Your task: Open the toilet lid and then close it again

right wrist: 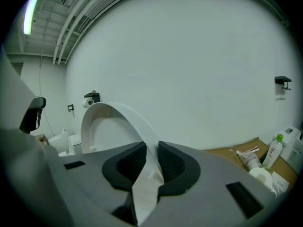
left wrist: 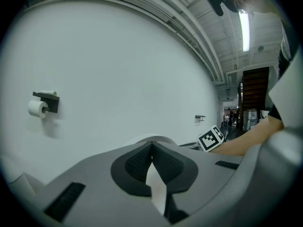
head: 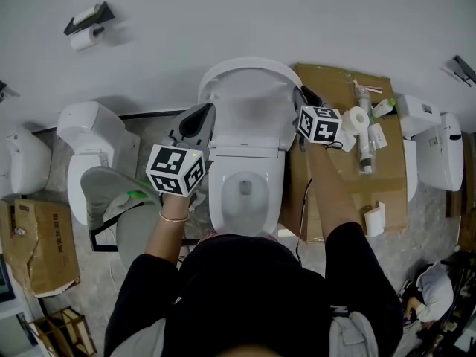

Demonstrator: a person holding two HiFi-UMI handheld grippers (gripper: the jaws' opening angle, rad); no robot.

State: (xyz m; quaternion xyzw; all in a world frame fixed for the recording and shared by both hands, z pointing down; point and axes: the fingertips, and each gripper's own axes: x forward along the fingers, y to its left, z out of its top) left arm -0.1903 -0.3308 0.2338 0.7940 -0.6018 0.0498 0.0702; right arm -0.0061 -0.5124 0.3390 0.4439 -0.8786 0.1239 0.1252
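We find the right gripper's [right wrist: 151, 150] jaws closed to a narrow gap on the right rim of the white oval plastic toilet lid [right wrist: 116, 113]. The left gripper's [left wrist: 151, 151] jaws are almost together, pinching a white sliver that we take for the lid's left rim. The lid stands upright behind the white ceramic bowl [head: 245, 192], its long axis vertical and its hinge at the bowl's back. We judge that closing means swinging it forward over the bowl, with both grippers equally near.
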